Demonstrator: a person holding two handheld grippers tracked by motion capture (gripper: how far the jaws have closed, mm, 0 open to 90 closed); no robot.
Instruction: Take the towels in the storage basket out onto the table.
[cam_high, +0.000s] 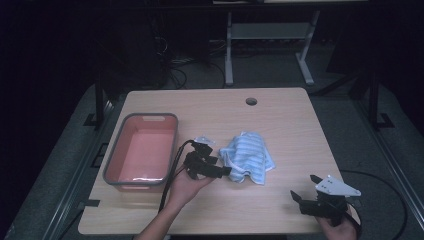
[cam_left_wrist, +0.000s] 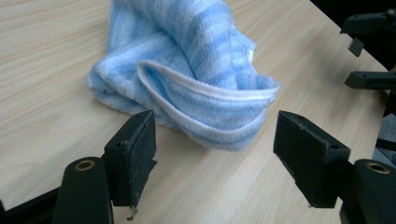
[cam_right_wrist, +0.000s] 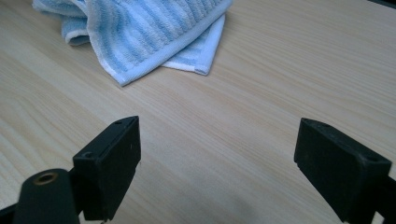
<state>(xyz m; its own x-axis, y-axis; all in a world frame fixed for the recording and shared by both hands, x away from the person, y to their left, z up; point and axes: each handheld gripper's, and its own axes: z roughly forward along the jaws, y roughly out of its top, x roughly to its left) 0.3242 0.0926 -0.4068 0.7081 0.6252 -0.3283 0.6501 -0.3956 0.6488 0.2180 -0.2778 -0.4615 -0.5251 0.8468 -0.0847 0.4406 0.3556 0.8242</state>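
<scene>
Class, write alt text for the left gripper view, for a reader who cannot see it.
A crumpled blue-and-white striped towel lies on a pale wooden table, just beyond the left tool, whose two black jaws stand open and apart from the cloth. The right tool shows at the far right edge.

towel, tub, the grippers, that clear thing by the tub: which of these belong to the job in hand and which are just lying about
In the job:
- blue striped towel, crumpled mid-table
- left gripper, open, jaws just short of the towel's folded edge
- right gripper, open, waiting over bare table

Lying about:
- pink tub, grey-rimmed, may be meant for the towel
- small clear wrapper-like thing, too small to name
</scene>
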